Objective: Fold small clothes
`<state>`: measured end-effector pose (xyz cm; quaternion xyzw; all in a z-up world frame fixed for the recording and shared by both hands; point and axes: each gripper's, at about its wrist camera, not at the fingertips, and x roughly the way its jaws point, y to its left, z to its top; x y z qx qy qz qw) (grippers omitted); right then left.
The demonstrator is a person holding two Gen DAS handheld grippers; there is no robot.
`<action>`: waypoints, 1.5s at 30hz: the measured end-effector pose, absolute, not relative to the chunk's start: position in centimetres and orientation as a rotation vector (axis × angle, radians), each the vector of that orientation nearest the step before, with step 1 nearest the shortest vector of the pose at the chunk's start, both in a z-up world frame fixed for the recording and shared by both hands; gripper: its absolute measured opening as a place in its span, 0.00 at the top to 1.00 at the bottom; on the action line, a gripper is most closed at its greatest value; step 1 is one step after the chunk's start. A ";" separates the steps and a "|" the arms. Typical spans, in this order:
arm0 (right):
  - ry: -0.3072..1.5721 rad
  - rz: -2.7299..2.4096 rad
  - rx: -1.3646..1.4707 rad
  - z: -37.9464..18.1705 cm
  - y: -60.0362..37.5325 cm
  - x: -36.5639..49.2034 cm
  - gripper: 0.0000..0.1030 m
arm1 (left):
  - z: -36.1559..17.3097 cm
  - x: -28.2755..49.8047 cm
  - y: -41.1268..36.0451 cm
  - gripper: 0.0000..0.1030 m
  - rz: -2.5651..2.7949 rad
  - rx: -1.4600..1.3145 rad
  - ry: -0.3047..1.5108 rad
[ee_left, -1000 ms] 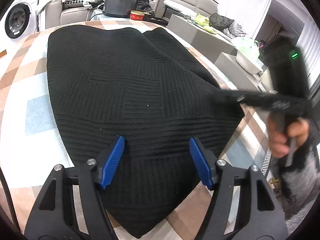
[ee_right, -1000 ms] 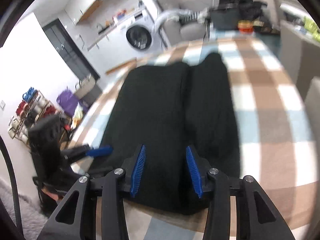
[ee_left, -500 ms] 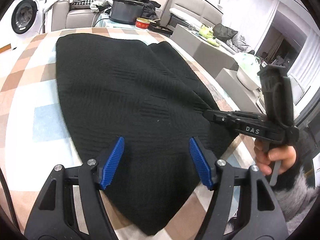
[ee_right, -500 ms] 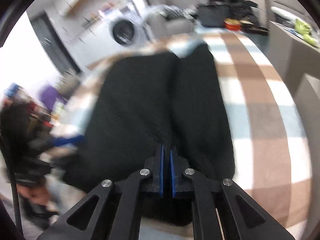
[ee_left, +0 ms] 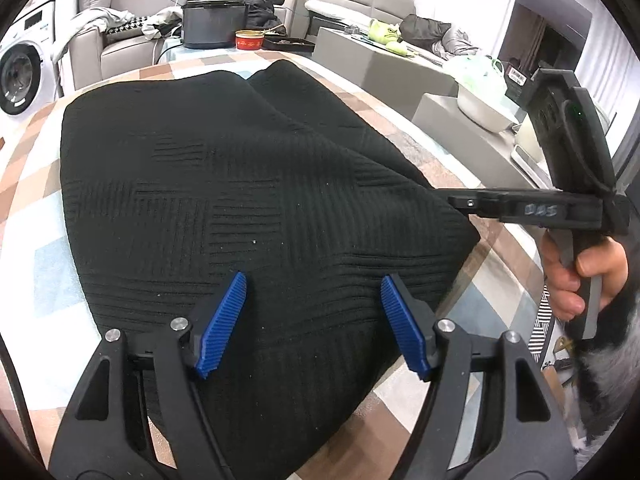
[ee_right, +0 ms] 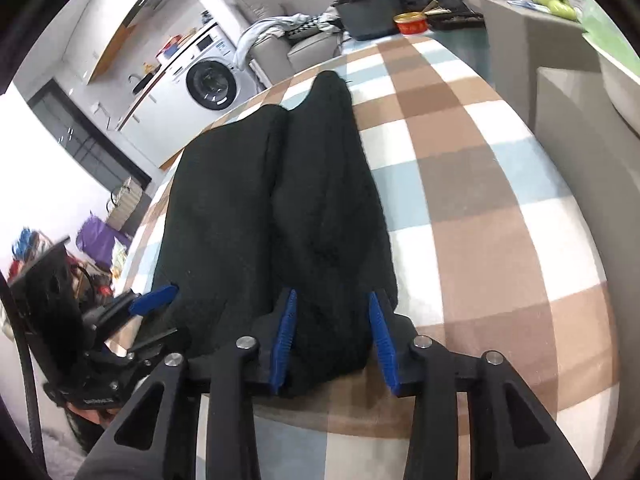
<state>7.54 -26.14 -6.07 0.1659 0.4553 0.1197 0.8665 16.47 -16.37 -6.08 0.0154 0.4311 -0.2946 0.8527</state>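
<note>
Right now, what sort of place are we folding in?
Most likely a home living area open to a laundry corner: a washing machine, a grey sofa piled with clothes, and a checked tablecloth under the black knit garment.
</note>
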 end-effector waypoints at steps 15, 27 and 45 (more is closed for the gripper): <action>0.854 0.269 0.315 -1.9 -25.8 9.9 0.71 | -4.3 17.7 -12.2 0.34 -0.601 -0.161 0.902; 0.988 0.386 0.226 -4.5 -18.5 25.2 0.51 | -5.6 20.0 -4.7 0.34 -0.370 -0.276 0.911; 0.989 0.298 0.179 -4.1 -20.4 26.0 0.71 | -7.7 21.8 -1.8 0.34 -0.320 -0.339 0.963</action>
